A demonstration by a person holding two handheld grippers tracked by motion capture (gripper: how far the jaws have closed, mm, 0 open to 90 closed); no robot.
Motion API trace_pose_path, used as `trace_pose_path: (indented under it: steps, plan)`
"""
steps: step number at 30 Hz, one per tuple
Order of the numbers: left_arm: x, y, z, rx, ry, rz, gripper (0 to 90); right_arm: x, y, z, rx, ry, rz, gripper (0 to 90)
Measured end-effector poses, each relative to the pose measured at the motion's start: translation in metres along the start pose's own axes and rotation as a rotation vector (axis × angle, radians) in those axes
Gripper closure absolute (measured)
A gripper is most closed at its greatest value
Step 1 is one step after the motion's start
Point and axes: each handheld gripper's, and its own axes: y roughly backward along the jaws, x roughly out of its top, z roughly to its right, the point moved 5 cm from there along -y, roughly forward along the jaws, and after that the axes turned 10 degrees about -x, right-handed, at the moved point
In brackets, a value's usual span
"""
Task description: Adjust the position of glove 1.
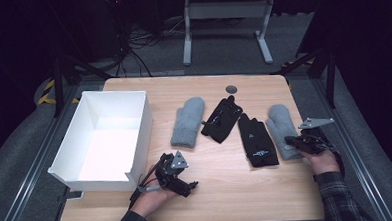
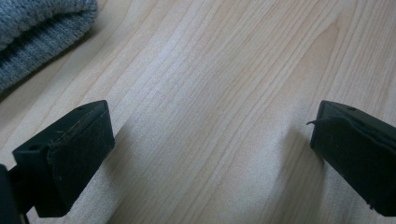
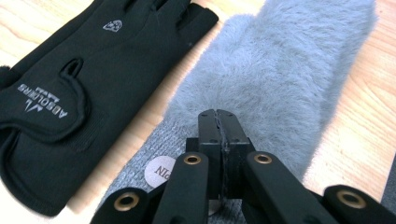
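Four gloves lie in a row on the wooden table point(image 1: 227, 189): a grey mitten point(image 1: 188, 122), a black glove point(image 1: 222, 119), a second black glove point(image 1: 257, 140) and a fuzzy grey mitten point(image 1: 280, 124). My right gripper point(image 1: 288, 142) is shut, its tips at the near end of the fuzzy mitten. In the right gripper view the jaws point(image 3: 218, 122) are pressed together over the mitten's point(image 3: 289, 70) knit cuff, beside the black glove point(image 3: 93, 93); I cannot tell whether fabric is pinched. My left gripper point(image 1: 190, 187) stands open over bare wood point(image 2: 212, 154), with the left mitten's point(image 2: 37, 32) edge nearby.
A white open box point(image 1: 135, 138) stands on the table's left side, close to my left hand. A small dark round grommet point(image 1: 231, 89) sits near the far edge. Beyond the table are a desk frame and cables on the floor.
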Motion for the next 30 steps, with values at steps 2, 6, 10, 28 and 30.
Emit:
trace_pose_path:
  steps: [2,6,10,28,30]
  plan:
    - [0.0,0.0,0.0,0.0,0.0,0.001,0.0,-0.003,0.003,0.0,-0.001,0.0,-0.003,90.0]
    - [0.0,0.0,0.0,0.001,0.0,0.0,0.0,-0.008,0.009,-0.003,-0.003,0.0,-0.011,90.0]
    - [0.0,0.0,0.0,-0.002,0.001,0.0,0.0,-0.012,0.015,-0.007,0.004,0.003,-0.017,90.0]
    - [0.001,-0.001,0.0,-0.009,-0.006,0.001,0.0,-0.029,0.039,-0.029,0.018,0.024,-0.021,90.0]
    - [0.001,-0.001,0.0,-0.009,-0.007,0.001,0.0,-0.029,0.043,-0.03,0.017,0.016,-0.008,89.4]
